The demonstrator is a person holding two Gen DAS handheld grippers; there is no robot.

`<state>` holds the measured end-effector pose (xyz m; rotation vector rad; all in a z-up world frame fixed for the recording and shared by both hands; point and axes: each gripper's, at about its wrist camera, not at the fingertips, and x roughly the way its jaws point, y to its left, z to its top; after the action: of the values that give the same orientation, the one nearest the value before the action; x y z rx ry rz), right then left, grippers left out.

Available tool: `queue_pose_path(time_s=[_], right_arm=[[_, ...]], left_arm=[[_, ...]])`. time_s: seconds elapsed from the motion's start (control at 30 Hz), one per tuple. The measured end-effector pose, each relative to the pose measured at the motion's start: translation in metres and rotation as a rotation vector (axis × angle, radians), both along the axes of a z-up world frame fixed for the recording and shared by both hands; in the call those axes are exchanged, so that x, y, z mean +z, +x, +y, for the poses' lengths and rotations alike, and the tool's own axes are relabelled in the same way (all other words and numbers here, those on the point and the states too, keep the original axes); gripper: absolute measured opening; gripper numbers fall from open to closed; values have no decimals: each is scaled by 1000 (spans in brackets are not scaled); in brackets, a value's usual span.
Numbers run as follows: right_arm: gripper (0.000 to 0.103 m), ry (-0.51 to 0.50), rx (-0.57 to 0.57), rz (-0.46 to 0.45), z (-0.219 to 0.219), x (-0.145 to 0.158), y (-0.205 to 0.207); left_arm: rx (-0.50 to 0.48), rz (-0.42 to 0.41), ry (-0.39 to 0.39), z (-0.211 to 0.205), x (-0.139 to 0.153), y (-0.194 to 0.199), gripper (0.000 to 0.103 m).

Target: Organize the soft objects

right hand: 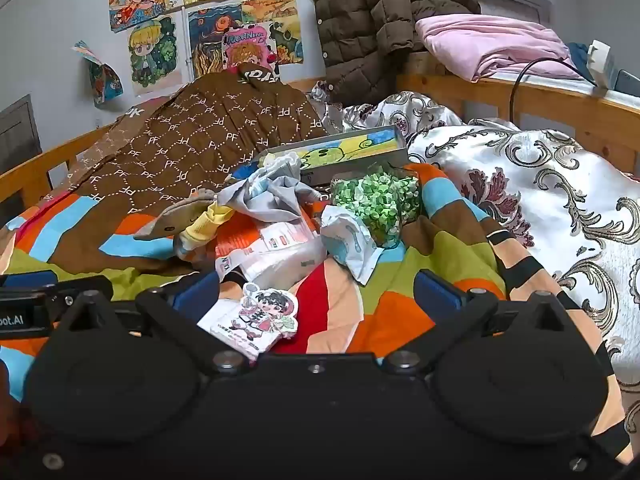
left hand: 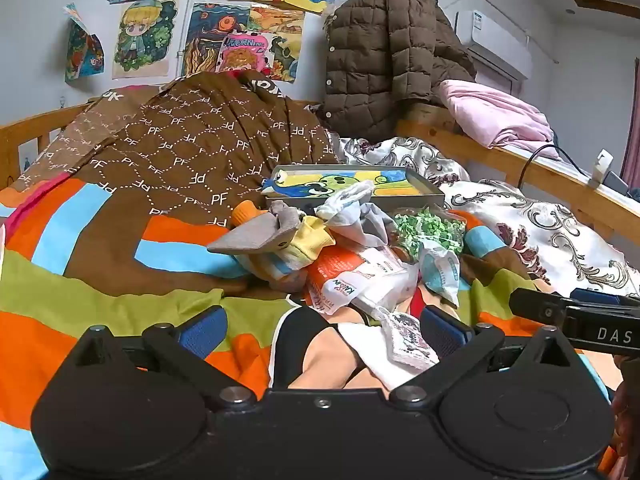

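Cartoon sticker pack lies between your right tongs, both jaws spread wide, nothing gripped. Left tongs likewise released. Ahead of both: unsorted pile of socks and packets on the striped bedspread; open box beyond. Sorting apparently not started. Wooden bed rail, posters on wall.

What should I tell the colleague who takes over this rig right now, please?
Left gripper: open, holds nothing.
Right gripper: open, holds nothing.
Things: socks, grey cloth, packets and green bag lie heaped on the striped quilt, in front of the shallow box; a cartoon card pack lies nearest.
Done: nothing visibly sorted.
Left: everything.
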<state>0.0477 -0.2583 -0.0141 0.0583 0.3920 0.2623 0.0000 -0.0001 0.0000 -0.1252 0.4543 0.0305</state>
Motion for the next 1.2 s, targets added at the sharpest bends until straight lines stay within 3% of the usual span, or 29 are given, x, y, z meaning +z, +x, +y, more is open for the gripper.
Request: queue_pose_path(time_s=[1.2], right_arm=[[103,-8,2,1,1,0,0]], left_arm=[[12,2,-1,2,1,3,102]])
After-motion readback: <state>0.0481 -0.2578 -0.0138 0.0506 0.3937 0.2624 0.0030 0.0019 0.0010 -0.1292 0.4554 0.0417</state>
